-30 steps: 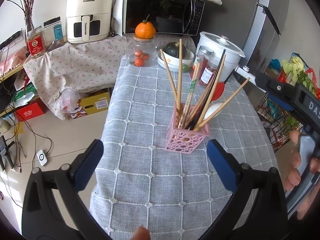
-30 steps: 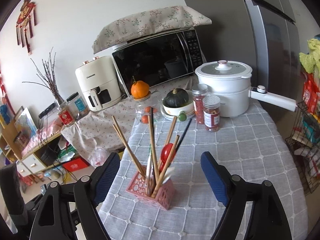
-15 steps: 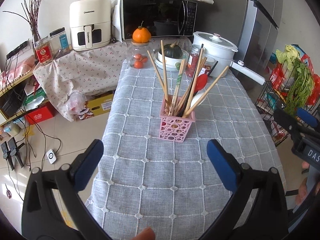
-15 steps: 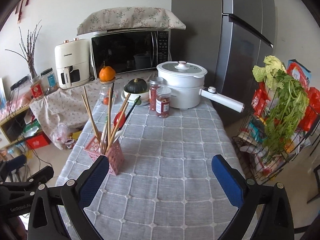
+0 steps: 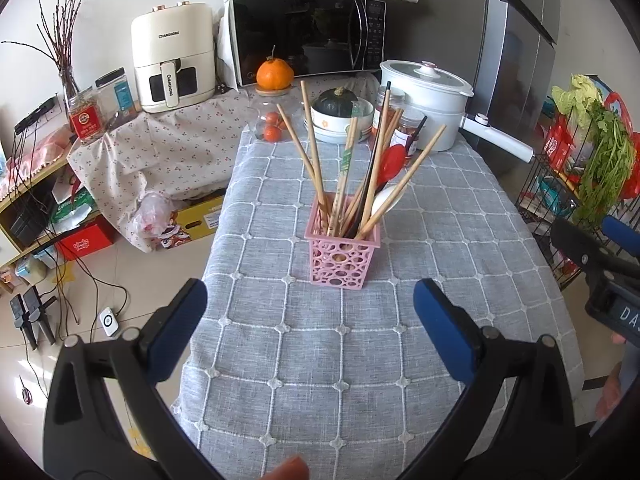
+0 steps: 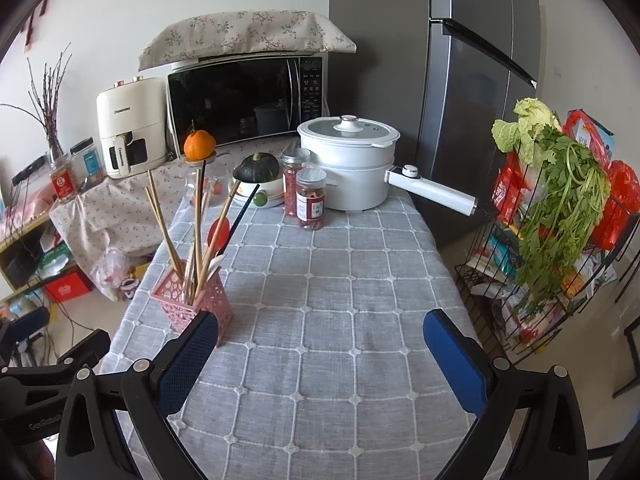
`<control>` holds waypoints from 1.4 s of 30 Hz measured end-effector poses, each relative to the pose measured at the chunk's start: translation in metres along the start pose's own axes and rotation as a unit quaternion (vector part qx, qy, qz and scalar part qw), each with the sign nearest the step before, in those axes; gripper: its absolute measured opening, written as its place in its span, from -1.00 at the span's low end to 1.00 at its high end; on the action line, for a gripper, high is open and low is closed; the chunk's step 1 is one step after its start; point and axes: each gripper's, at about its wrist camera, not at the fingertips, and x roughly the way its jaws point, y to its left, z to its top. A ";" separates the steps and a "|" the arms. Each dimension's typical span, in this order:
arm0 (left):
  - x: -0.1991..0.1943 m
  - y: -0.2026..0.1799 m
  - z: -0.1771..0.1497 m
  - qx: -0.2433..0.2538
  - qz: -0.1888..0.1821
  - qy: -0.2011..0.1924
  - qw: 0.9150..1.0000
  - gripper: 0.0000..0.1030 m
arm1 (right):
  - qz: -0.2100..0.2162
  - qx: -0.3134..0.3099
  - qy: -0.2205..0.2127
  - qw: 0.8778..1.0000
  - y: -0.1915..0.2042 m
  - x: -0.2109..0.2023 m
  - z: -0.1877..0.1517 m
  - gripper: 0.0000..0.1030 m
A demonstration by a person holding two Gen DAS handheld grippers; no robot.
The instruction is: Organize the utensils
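A pink perforated holder stands upright on the grey checked tablecloth. Several wooden chopsticks, a black chopstick, a red spoon and a white spoon lean out of it. My left gripper is open, nearer the camera than the holder, with nothing between its blue pads. The right gripper is open wide and empty over bare cloth, the holder just beyond its left pad.
At the table's far end stand a white electric pot with a long handle, two spice jars, a bowl with a green squash and a jar topped by an orange. A wire rack of greens stands right of the table.
Both grippers have drawn back from the holder, which now looks smaller and farther. The right view has swung right, shifting the holder to its left side, and the right jaws have spread wider.
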 end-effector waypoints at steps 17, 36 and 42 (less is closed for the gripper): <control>0.000 -0.006 -0.001 0.003 -0.002 -0.001 1.000 0.99 | 0.006 -0.006 0.002 1.000 0.004 0.001 -0.002 1.00; -0.001 -0.005 -0.001 0.002 -0.002 -0.003 1.000 0.99 | 0.006 -0.007 0.005 1.000 0.004 0.002 -0.002 1.00; -0.001 -0.005 -0.001 0.002 -0.003 -0.002 1.000 0.99 | 0.006 -0.007 0.005 1.000 0.004 0.002 -0.003 1.00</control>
